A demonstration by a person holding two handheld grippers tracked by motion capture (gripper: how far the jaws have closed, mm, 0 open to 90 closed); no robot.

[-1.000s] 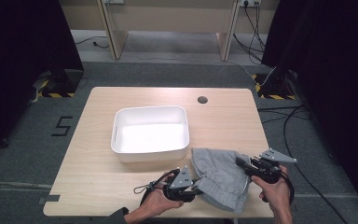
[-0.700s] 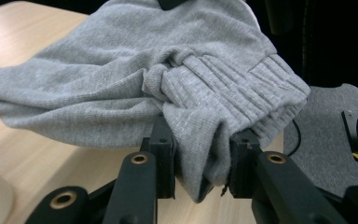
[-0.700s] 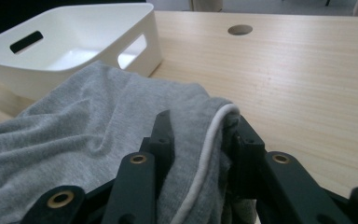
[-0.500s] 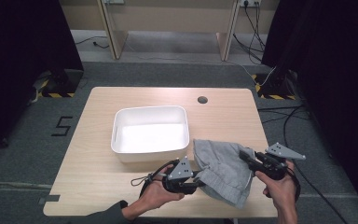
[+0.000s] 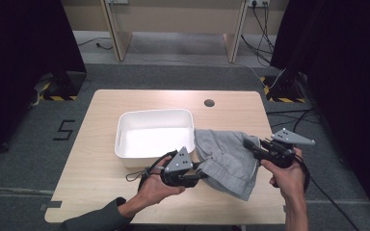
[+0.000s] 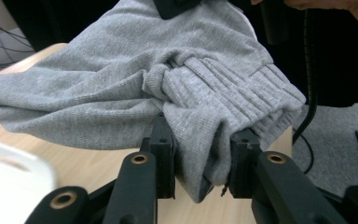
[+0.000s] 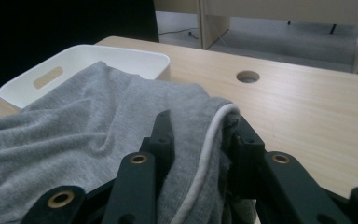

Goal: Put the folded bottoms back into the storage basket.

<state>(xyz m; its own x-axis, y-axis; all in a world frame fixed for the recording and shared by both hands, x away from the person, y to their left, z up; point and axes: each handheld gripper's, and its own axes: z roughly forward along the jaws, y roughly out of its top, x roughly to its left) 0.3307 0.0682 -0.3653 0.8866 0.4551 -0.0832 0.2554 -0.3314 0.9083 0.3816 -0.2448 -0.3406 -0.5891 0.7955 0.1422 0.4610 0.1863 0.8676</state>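
Nearest the person, the left gripper point(image 5: 200, 174) and right gripper point(image 5: 248, 146) each clamped an edge of the grey garment point(image 5: 226, 156) – jaws pinched on cloth – holding it stretched above the table point(image 5: 101, 173), just right of the white bin point(image 5: 154, 134).

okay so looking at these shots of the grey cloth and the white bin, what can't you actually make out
- High view: the table under the grey cloth, covered by it.
- Left gripper view: the white bin, blurred and cut off at the left edge.
- Right gripper view: the bin's floor, hidden by its wall and the cloth.
- What garment the cloth is: too bunched.
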